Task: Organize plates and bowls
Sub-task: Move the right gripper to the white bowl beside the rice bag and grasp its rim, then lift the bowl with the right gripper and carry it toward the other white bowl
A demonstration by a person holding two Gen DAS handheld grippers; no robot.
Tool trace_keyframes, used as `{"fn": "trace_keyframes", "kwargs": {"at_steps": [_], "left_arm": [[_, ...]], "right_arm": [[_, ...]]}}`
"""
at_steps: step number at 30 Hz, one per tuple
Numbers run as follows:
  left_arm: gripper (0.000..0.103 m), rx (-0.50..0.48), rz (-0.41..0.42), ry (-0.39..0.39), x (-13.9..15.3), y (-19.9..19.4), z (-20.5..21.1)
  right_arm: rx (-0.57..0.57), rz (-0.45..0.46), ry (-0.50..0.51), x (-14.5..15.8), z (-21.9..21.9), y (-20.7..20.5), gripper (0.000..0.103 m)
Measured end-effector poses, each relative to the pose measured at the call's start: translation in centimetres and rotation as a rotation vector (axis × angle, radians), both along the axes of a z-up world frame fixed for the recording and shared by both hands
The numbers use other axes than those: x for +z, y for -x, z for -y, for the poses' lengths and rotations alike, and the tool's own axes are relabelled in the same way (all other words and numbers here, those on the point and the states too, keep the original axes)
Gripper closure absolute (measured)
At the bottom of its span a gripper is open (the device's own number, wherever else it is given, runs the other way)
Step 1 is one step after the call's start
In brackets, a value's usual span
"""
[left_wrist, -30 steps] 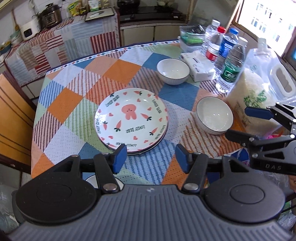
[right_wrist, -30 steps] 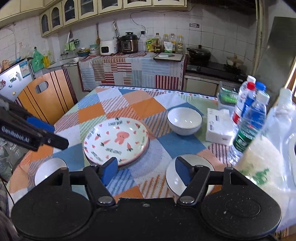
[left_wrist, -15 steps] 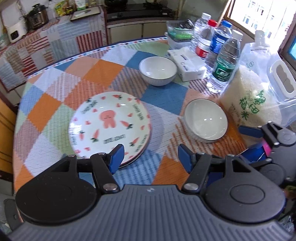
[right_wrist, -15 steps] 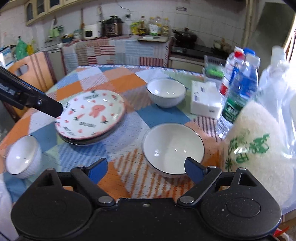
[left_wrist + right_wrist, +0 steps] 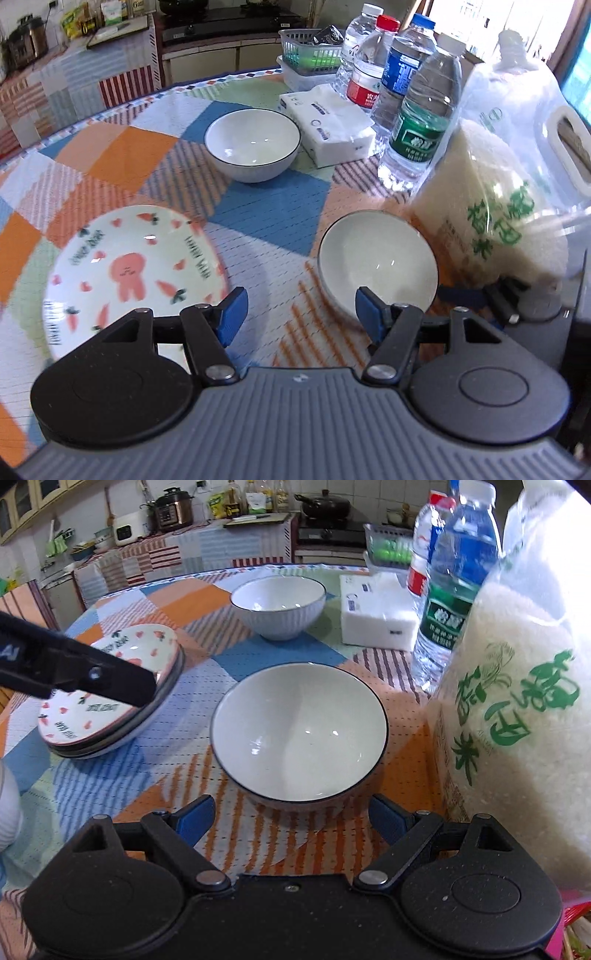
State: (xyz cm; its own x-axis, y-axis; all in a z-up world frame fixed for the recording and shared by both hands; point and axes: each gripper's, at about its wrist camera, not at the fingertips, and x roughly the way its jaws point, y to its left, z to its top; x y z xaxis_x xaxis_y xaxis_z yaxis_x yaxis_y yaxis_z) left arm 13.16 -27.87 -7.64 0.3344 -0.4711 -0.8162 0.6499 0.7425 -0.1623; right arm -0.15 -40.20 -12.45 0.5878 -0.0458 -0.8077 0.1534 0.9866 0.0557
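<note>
Flanking near bowl (image 5: 299, 731) rim, right gripper (image 5: 291, 821) jaws wide, untouching, rice bag (image 5: 517, 716) close beside

Bright daylight pours in from the window (image 5: 576, 55) at the right and washes it out white. The near bowl (image 5: 299, 731) shows small shiny spots. The bunny plate (image 5: 129, 273) looks smeared. Picture edges bend, and the far kitchen is dim and soft.

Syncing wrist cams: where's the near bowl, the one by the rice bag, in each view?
Left wrist: near bowl right of centre, just beyond the right-hand jaw, rice bag on its right.
Right wrist: near bowl dead centre, ahead of the open jaws, rice bag on its right.
Shared landmark: rabbit plate, left of the bowl in both.
</note>
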Motion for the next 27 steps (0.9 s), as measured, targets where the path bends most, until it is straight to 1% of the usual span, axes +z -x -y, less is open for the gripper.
{"fn": "trace_keyframes", "kwargs": {"at_steps": [2,4,8,11,13,14,16,17,18,19,24,27], "left_arm": [[0.041,0.011,-0.036,0.019,-0.9,-0.8,0.6],[0.042,0.017,-0.053,0.019,-1.8,-1.3,1.3],[0.046,0.015,-0.044,0.009,-3.2,-1.7,2.3],[0.055,0.013,-0.051,0.003,-4.1,-2.0,3.0],[0.066,0.002,-0.059,-0.005,-4.8,-2.2,3.5],[0.070,-0.010,-0.059,-0.013,-5.0,-2.1,3.8],[0.084,-0.025,-0.051,-0.025,-5.4,-2.0,4.1],[0.087,-0.029,-0.049,-0.029,-5.6,-2.0,4.1],[0.093,-0.035,-0.054,-0.017,-5.6,-1.9,4.1],[0.094,-0.037,-0.053,-0.011,-5.6,-1.8,4.0],[0.095,-0.030,-0.045,-0.030,-5.4,-1.5,3.8],[0.095,-0.009,-0.056,-0.014,-4.9,-1.6,2.9]], "right_arm": [[0.006,0.007,-0.019,-0.4,0.3,-0.3,0.011],[0.008,0.000,-0.022,-0.9,0.3,-0.8,0.011],[-0.004,0.004,-0.023,-1.5,0.6,-1.6,0.011],[-0.002,0.004,-0.005,-1.9,0.7,-2.1,0.011],[0.002,0.004,-0.009,-2.2,0.8,-2.4,0.011],[0.003,0.007,-0.014,-2.4,0.9,-2.4,0.011],[0.000,0.009,-0.025,-2.6,1.0,-2.6,0.011],[0.001,0.012,-0.030,-2.7,1.1,-2.7,0.011],[0.002,0.016,-0.029,-2.8,1.1,-2.7,0.011],[0.005,0.022,-0.025,-2.9,1.0,-2.7,0.011],[0.031,0.054,0.005,-3.0,0.6,-2.2,0.011],[0.047,0.067,0.003,-2.5,0.2,-2.0,0.011]]}}
